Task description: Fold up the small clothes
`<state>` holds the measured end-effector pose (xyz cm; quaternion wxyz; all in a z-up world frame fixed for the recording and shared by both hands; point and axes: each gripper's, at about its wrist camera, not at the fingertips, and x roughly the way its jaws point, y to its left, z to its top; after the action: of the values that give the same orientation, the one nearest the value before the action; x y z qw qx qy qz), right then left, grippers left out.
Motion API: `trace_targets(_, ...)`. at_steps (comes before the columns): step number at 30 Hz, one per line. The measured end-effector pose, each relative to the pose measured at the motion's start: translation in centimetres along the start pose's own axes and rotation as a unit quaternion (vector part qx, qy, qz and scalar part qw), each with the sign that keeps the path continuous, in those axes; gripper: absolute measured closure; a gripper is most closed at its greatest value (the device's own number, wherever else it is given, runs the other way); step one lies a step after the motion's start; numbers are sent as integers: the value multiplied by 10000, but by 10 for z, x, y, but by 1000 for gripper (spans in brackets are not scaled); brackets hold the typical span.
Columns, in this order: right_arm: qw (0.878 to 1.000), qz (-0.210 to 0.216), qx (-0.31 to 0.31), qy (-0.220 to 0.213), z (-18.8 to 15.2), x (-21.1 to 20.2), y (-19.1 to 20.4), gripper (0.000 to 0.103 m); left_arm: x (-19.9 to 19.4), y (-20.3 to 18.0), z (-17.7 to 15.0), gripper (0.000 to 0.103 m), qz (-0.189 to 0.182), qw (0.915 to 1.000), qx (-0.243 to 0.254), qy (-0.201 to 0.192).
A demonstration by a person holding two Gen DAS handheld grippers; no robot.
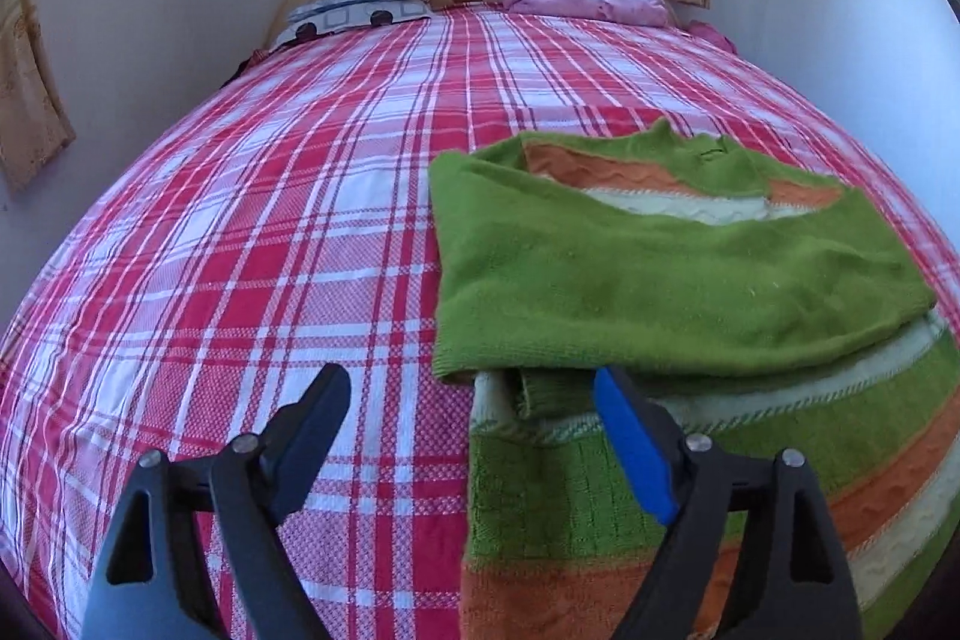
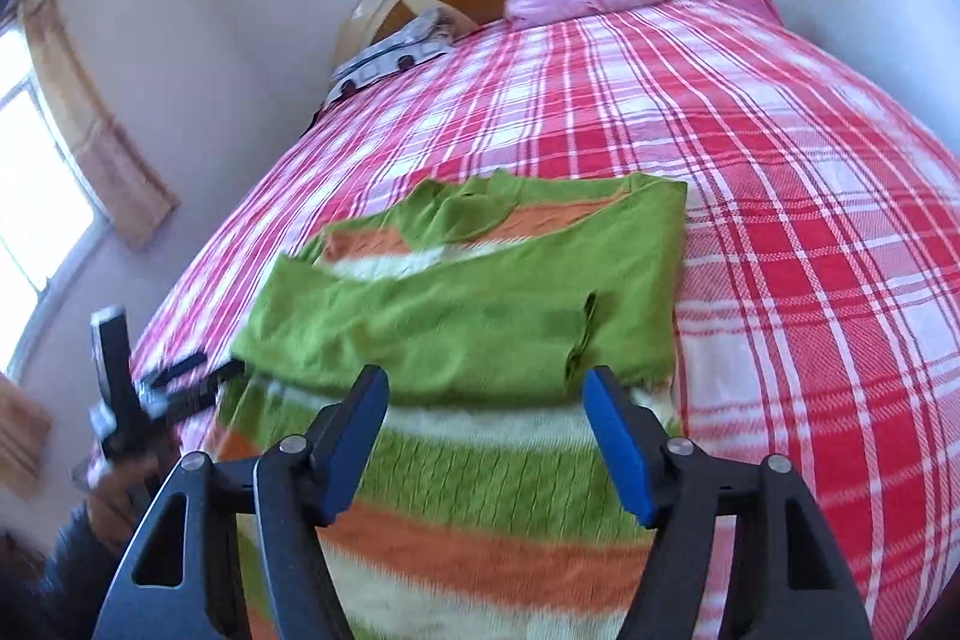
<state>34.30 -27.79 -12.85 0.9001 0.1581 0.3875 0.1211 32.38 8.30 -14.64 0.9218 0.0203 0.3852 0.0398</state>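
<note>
Two grippers are over the bed (image 1: 252, 196), and I read both as released, nothing between their pads. My left gripper (image 1: 474, 400) straddles the near left edge of the green striped sweater (image 1: 672, 280), one finger over the plaid sheet, the other over the knit. My right gripper (image 2: 486, 394) hangs just short of the folded-over sleeves, with the striped body directly beneath it. The sweater lies ahead of both, sleeves crossed over the chest, hem nearest me. My worry is the next pinch: if I catch only the top layer, the sleeves will slide off as I lift. If the left gripper bites the sheet too, the whole bedcover drags along and the fold goes crooked.
</note>
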Motion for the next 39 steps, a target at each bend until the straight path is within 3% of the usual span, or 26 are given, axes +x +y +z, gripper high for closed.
trace_targets(3, 9998, -153, 115, 114, 6, 15, -9, 52, 12, 9, -6, 9, 158, 9996, -98, 229)
trace_targets(7, 9984, -439, 221, 295, 11, 44, -18, 52, 25, 31, -7, 5, 135, 9962, -661, 543)
trace_targets(11, 9963, -381, 319, 702, 6, 75, -17, 52, 24, 34, -12, 1, 138, 9948, -831, 569)
trace_targets(12, 9961, -321, 312, 762, 3, 79, -14, 62, 24, 32, -13, 0, 160, 9949, -810, 571)
trace_targets(13, 9963, -319, 238, 765, 2, 81, -11, 91, 23, 32, -14, 0, 170, 9950, -805, 565)
trace_targets(16, 9976, -237, 237, 606, 5, 73, -11, 97, 23, 33, -15, 0, 142, 9947, -841, 575)
trace_targets(19, 9991, -378, 33, 179, 16, 49, -6, 97, 25, 37, -15, 0, 93, 9940, -910, 600)
trace_targets(22, 9984, -566, -55, 27, 21, 38, -6, 97, 24, 37, -14, 0, 99, 9940, -902, 610)
trace_targets(27, 9908, -1099, -539, 579, 3, 65, -16, 96, 17, 40, -15, 0, 48, 9936, -1011, 506)
trace_targets(29, 9886, -1274, -687, 421, -3, 58, -15, 84, 2, 48, -19, 0, 71, 9919, -1222, 348)
trace_targets(31, 9867, -1428, -734, 243, -4, 44, -13, 64, -19, 54, -20, 0, 85, 9907, -1359, -32)
trace_targets(33, 9834, -1564, -919, -65, -1, 29, -2, 52, -35, 50, -13, 0, 351, 9915, -1191, -394)
trace_targets(34, 9811, -1578, -1096, -221, 2, 26, 7, 52, -40, 45, -5, 0, 369, 9921, -1079, -524)
trace_targets(36, 9800, -1267, -1526, -185, 9, 33, 33, 52, -35, 39, 8, 0, 242, 9935, -993, -502)
trace_targets(39, 9902, -537, -1213, 430, 18, 68, 41, 52, -8, 23, 19, 0, 309, 9960, -812, -186)
